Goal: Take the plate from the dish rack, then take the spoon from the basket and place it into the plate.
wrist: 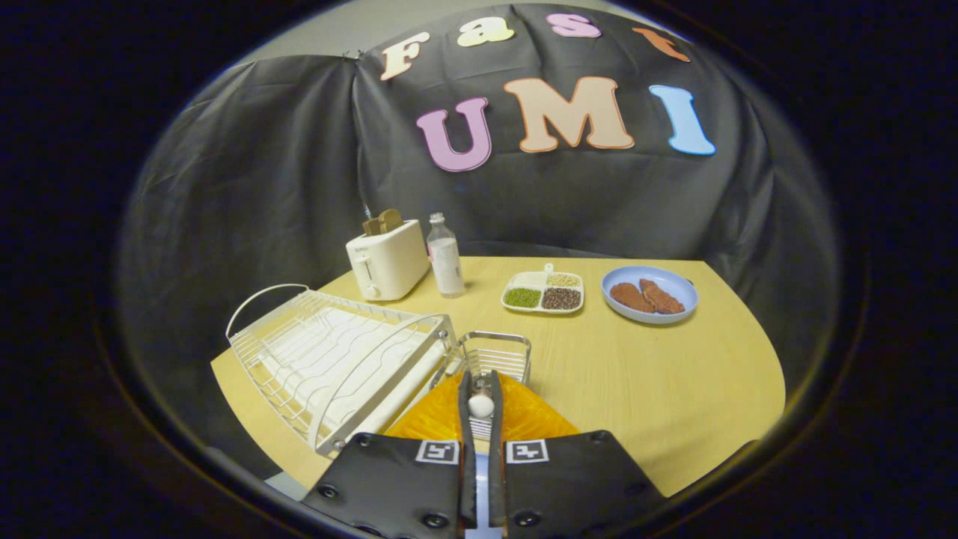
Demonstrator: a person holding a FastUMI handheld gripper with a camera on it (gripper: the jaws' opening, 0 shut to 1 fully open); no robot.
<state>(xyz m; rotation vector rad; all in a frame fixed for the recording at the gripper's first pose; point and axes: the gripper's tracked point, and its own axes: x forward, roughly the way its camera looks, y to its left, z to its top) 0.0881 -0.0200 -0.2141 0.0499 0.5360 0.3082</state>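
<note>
My gripper point(480, 380) is shut on the spoon point(480, 405), whose rounded white end shows between the two fingers. Under the fingers, an orange plate point(438, 421) lies flat on the yellow table, close against the near end of the white wire dish rack point(337, 359). The small wire basket point(495, 353) stands just beyond the fingertips, at the rack's right end and past the plate's far rim. I cannot tell whether the spoon touches the plate. The fingers hide the middle of the plate.
At the back stand a white toaster point(387, 260) with toast, a clear bottle point(445, 258), a divided white tray point(542, 292) of beans and a blue plate point(650, 295) with brown food. Bare tabletop point(658, 389) stretches to the right of the fingers.
</note>
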